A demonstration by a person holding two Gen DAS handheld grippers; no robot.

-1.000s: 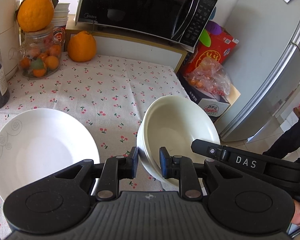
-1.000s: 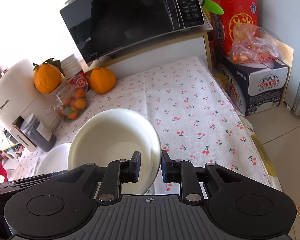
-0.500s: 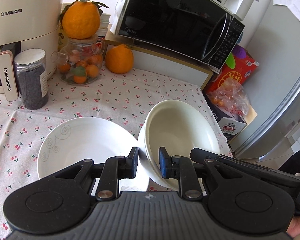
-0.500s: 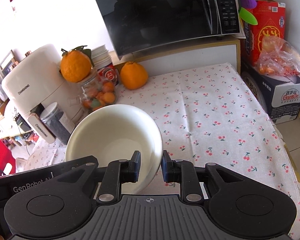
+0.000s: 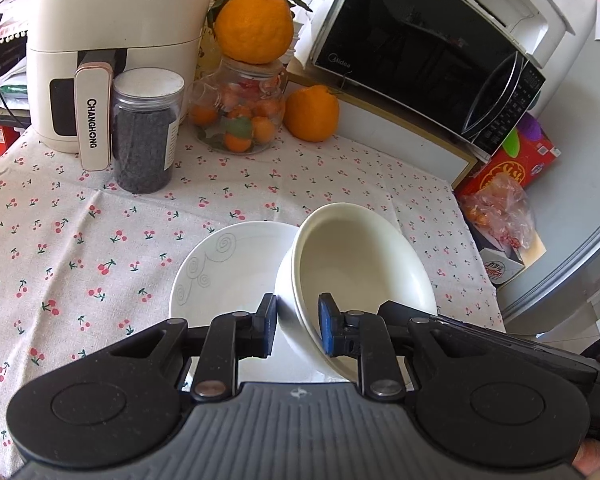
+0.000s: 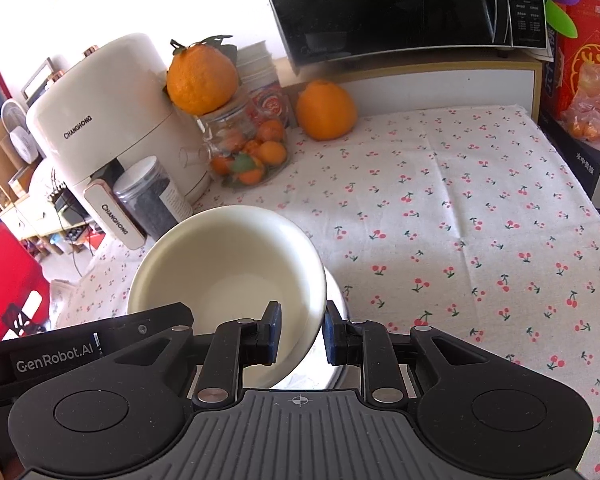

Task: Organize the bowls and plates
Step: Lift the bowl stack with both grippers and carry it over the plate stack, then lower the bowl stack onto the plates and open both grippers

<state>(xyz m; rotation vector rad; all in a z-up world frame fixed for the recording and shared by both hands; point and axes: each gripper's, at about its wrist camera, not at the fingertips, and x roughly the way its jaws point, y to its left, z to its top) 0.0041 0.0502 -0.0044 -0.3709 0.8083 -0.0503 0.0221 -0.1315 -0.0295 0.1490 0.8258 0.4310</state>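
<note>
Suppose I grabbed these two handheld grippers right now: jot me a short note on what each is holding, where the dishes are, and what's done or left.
Left gripper: shut on the near-left rim of the cream bowl.
Right gripper: shut on the same bowl's right rim; both carry it tilted, off the tablecloth.
White plate with the swirl pattern lies on the cloth, just left of and partly under the bowl.
Done: bowl lifted and brought over the plate's edge.
Left: probably set the bowl down on the plate, then open both grippers.
</note>
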